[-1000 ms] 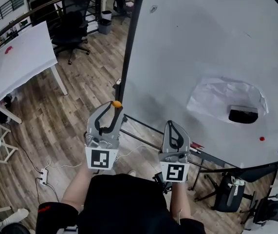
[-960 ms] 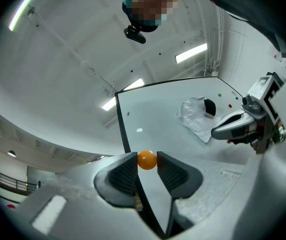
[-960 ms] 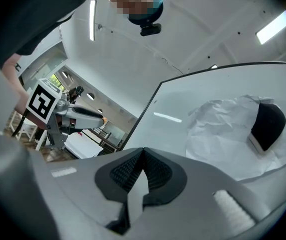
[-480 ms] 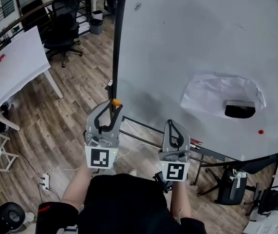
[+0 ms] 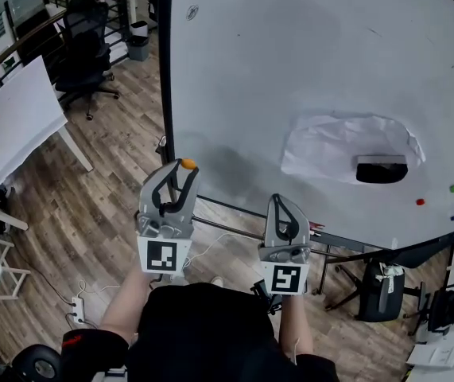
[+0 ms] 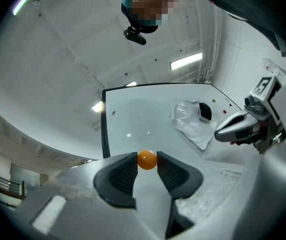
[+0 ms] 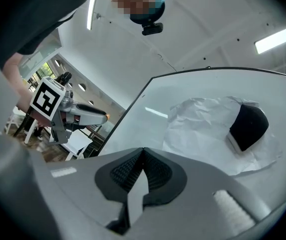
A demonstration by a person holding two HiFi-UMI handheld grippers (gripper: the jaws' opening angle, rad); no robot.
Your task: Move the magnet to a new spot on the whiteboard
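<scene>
I hold the orange magnet pinched between the jaw tips of the left gripper, raised in front of the lower left corner of the whiteboard, close to its dark left edge; from the head view I cannot tell whether the ball touches the surface. The right gripper hangs beside it, lower and to the right, its jaws pressed together on nothing. Nothing stands between the magnet and the wide bare stretch of board above and to its right. Further right a crumpled sheet of white paper clings to the board, and a black eraser sits on its right half. Beyond the paper, near the board's lower right edge, are a small red magnet and a small green magnet, well apart from the orange one. Left of the board, on the wooden floor, stand a white table, a black office chair and a grey bin; a white power strip lies on the floor at lower left. Another black chair is parked below the board's lower right corner.
</scene>
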